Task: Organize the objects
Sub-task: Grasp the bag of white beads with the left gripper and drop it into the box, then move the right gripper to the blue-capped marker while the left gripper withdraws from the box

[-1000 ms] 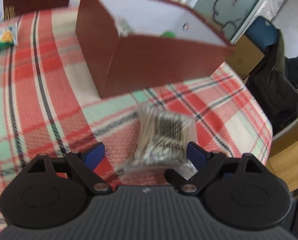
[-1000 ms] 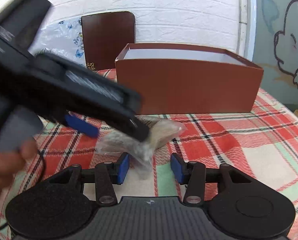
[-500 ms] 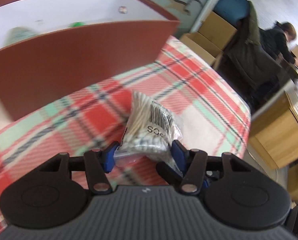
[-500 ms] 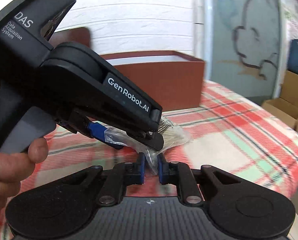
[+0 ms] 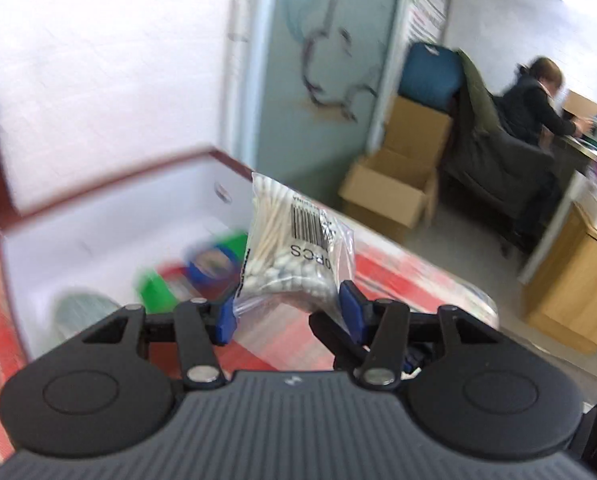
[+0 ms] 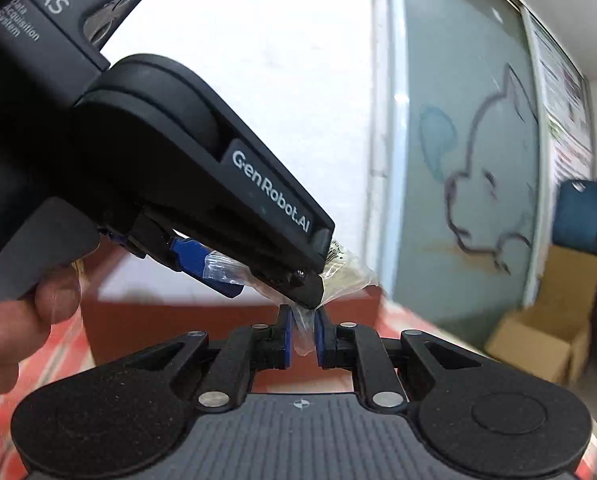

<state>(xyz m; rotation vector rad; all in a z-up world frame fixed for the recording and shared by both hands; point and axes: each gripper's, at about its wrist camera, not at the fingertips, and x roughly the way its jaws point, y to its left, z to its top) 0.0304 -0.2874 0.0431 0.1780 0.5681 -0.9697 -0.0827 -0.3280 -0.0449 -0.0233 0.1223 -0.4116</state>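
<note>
Cotton-swab bag, a clear plastic pouch packed with white-tipped swabs and bearing a barcode label, stands upright between the blue pads of the left gripper. Its jaws have just been closing on the lower part of the bag, and the pads press against the plastic on both sides, so the bag is held clear of the tablecloth.

From the left wrist view the bag hangs in front of an open reddish-brown box with a white interior. Blurred things lie in the box: a blue roll of tape, a green item beside it, and a pale rounded item nearer the box's left wall. The red, white and green plaid tablecloth shows under and to the right of the bag.

In the right wrist view the right gripper is clenched on a thin fold of the same bag's plastic, pads almost touching with the film pinched between them. Just above it the left gripper's black body crosses the frame at a slant, a person's hand wrapped round its grey handle. The bag's swab end pokes out past that gripper's tip.

Farther off stand a grey-green wall panel with a cartoon outline, cardboard boxes on the floor, a blue chair, and a seated person in dark clothes at a desk.
</note>
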